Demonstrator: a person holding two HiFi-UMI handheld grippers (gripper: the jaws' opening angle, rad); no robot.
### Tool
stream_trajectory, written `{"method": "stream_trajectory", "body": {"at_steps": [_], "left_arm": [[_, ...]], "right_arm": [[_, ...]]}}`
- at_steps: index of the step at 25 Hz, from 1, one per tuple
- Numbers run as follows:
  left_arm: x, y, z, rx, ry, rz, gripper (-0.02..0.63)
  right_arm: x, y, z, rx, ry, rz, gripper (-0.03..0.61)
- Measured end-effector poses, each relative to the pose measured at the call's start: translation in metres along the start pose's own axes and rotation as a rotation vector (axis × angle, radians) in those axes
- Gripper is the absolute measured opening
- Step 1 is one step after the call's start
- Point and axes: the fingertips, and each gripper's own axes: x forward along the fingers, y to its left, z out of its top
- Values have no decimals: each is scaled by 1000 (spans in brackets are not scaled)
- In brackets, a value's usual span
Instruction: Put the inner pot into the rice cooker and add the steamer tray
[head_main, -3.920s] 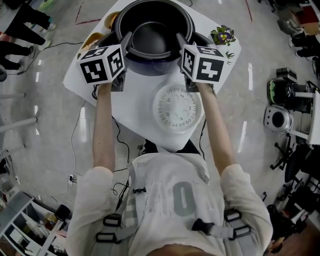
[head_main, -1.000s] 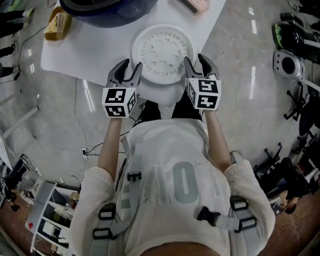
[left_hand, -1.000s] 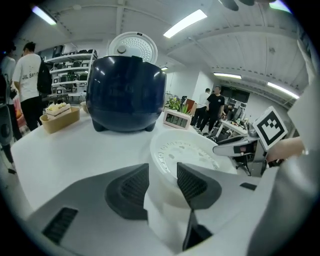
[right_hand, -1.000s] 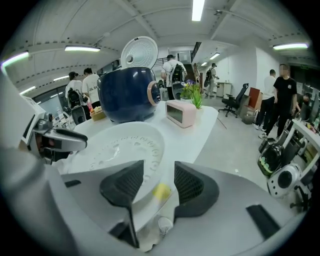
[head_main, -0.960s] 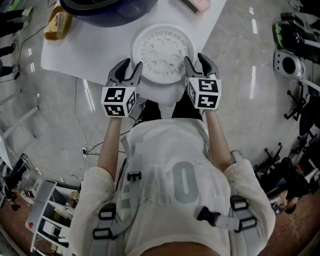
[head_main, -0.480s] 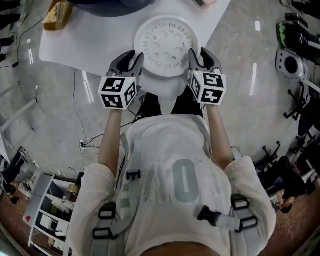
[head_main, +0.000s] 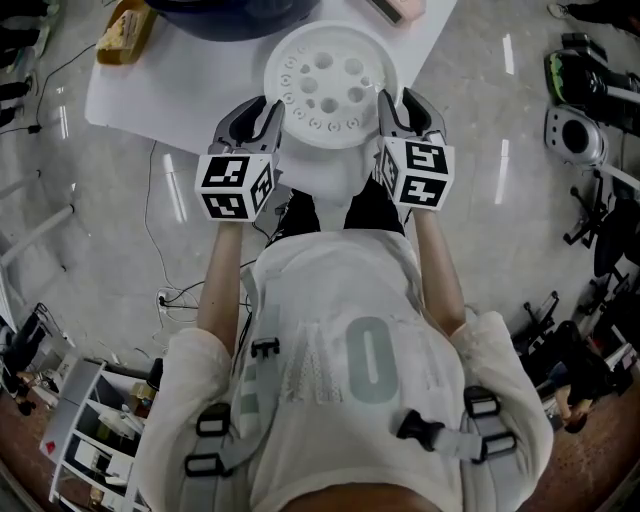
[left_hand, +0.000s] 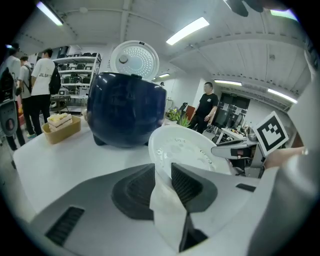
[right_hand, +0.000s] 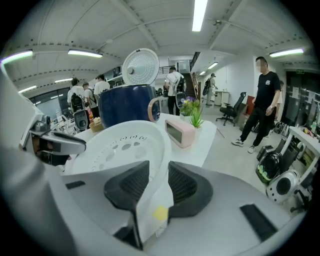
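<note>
The steamer tray (head_main: 330, 85) was held open side up and roughly level over the near end of the white table (head_main: 170, 90), in front of the dark blue rice cooker (left_hand: 127, 107) with its lid (left_hand: 134, 59) raised. Being round, it showed no long axis. The left gripper (head_main: 262, 118) and right gripper (head_main: 398, 108) had just been closed further, and their ribbed dark pads (left_hand: 187, 182) were pressed onto opposite sides of the thin white plastic rim. Round holes were pierced through the tray's base. A glossy grey floor (head_main: 110, 230) and a strip-lit workshop were seen around.

A single large pale figure, either 0 or O, stands on the person's shirt (head_main: 368, 360). No other print is readable.
</note>
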Motion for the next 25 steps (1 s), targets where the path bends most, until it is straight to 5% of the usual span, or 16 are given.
{"method": "stream_trajectory", "body": {"at_steps": [25], "left_arm": [[-114,1,157,163,-394,175,104]], "right_arm": [[-73,45,170,-108,-394,133,126]]}}
